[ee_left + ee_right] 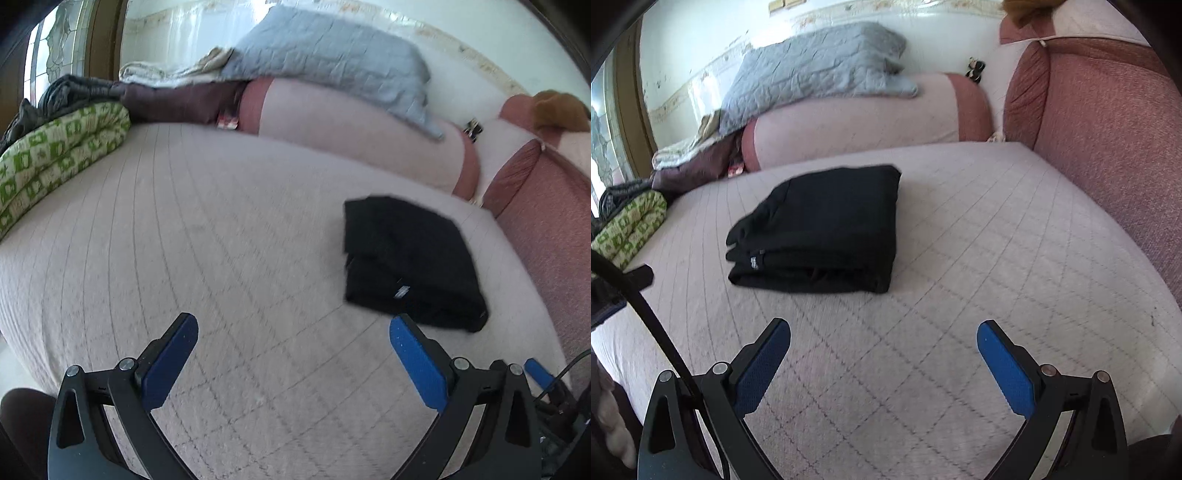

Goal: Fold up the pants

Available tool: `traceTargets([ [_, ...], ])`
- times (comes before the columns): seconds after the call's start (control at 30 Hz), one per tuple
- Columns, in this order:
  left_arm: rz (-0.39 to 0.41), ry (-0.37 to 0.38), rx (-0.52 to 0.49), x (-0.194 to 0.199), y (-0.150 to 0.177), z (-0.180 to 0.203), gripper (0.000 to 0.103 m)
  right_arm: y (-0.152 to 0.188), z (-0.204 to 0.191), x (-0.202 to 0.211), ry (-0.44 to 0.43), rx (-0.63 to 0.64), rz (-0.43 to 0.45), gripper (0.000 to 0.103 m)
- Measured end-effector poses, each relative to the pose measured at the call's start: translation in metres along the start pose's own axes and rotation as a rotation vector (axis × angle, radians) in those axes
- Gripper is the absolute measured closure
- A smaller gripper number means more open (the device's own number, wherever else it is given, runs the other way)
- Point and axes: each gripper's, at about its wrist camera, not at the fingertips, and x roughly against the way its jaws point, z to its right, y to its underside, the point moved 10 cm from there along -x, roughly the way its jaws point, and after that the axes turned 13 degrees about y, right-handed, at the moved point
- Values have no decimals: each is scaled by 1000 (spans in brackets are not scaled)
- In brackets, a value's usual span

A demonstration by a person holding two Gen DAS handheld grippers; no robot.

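Black pants (406, 262) lie folded into a compact stack on the pale quilted bed cover (207, 236); the right wrist view shows the same pants (823, 229) a little left of centre, with a small label on the near edge. My left gripper (293, 325) hovers over bare cover, its blue pads wide apart and empty, the pants just beyond its right finger. My right gripper (882, 330) is open too, nothing between its fingers, and the pants lie ahead of it and apart from it. A part of the left gripper (631, 277) shows at that view's left edge.
A green patterned quilt (55, 162) and dark clothes lie at the left. A grey quilted blanket (325, 62) rests on a pink bolster (354, 129) by the wall. A reddish cushion (1108, 122) borders the bed at the right. A black cable (650, 314) crosses the right wrist view.
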Motion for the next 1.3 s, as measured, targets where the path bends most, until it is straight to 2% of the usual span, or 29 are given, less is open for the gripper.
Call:
traceTargets([
  [0.2,-49,-2,3,-16,16,-9,0,12,-15,-14,-12,16,-46,0],
  [0.43,-106,4,18,-29,29,-14,0,19,-13,-25,-6,-1,-85,0],
  [0.9,-143,15,15,-32,31,-16,0,17,-16,-27,-2,12,-82,0],
  [1.03,-152,90,46,-24,10,-10,0,7,-19,-21,-49,-19,-91,0],
  [1.13,-175,132,24,-28,-23,2,0,-27,-10,-6,-113,-75,-75,0],
  [1.2,-201,148,-2,-41,-42,11,0,-49,0,-5,-123,-99,-79,0],
  [1.27,-230,175,-6,-67,-60,19,0,-71,8,-14,-142,-130,-121,0],
  [1.3,-246,191,-1,-78,-64,22,0,-79,11,-26,-164,-151,-174,0],
])
